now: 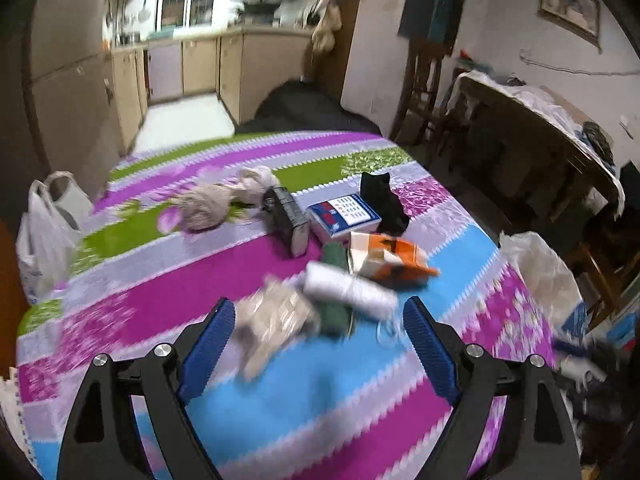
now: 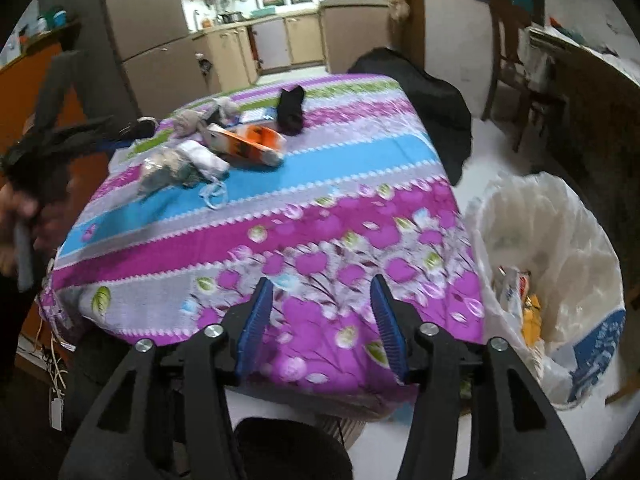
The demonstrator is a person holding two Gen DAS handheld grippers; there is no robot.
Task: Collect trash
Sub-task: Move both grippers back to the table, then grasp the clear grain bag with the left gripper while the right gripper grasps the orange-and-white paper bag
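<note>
Beyond the striped purple, blue and green cloth of the surface (image 1: 168, 280) you have a kitchen with beige cabinets, and a white-lined trash bag (image 2: 560, 248) stands on the floor just off the right edge of the surface.

Your left hand-held gripper (image 1: 320, 320) is spread wide and holds nothing. Straight ahead of it, close to the fingertips, lies a crumpled clear wrapper (image 1: 276, 316), and just right of that a white roll (image 1: 352, 292) whose long axis runs from near-right to far-left across your line of approach, with a dark green bundle (image 1: 334, 256) partly under it. An orange and white carton (image 1: 392, 256) sits beyond them. This hand is clearly the nearer one to the pile.

Your right hand-held gripper (image 2: 320, 308) is also parted and empty, hovering over the near edge of the surface; the pile is well ahead and to its left, while the trash bag is just to its right.

Motion blur smears the wrapper and roll, so their exact edges are hard to judge. Farther off, two grey lumps (image 1: 208, 204), a dark box (image 1: 288, 216), a blue and white box (image 1: 344, 212) and a black sock (image 1: 380, 200) may or may not count as trash; you cannot tell.
</note>
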